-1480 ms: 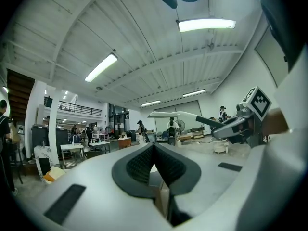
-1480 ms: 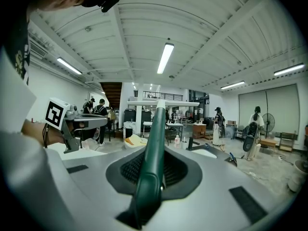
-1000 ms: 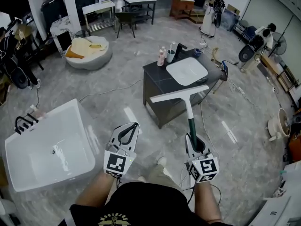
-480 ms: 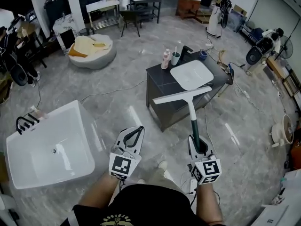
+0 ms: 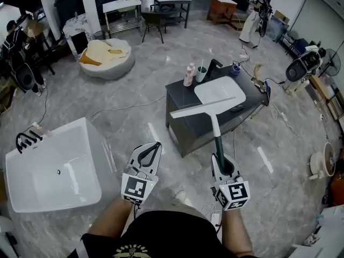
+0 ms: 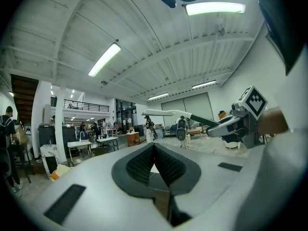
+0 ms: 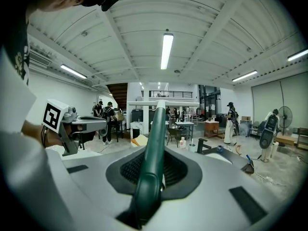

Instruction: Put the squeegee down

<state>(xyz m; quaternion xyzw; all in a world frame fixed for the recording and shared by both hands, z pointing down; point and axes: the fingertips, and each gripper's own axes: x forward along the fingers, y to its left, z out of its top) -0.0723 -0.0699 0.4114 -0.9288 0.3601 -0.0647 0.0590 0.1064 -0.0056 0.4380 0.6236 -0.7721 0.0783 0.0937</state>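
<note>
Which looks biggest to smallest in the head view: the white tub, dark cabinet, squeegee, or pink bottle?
White tub, dark cabinet, squeegee, pink bottle. The squeegee is nearest the camera, so its place is unsure.

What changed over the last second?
The person has carried the squeegee nearer the dark vanity; its blade now overlaps the white basin rather than the cabinet's front edge. Unchanged: right gripper clamped on the green handle, left gripper shut and empty.
</note>
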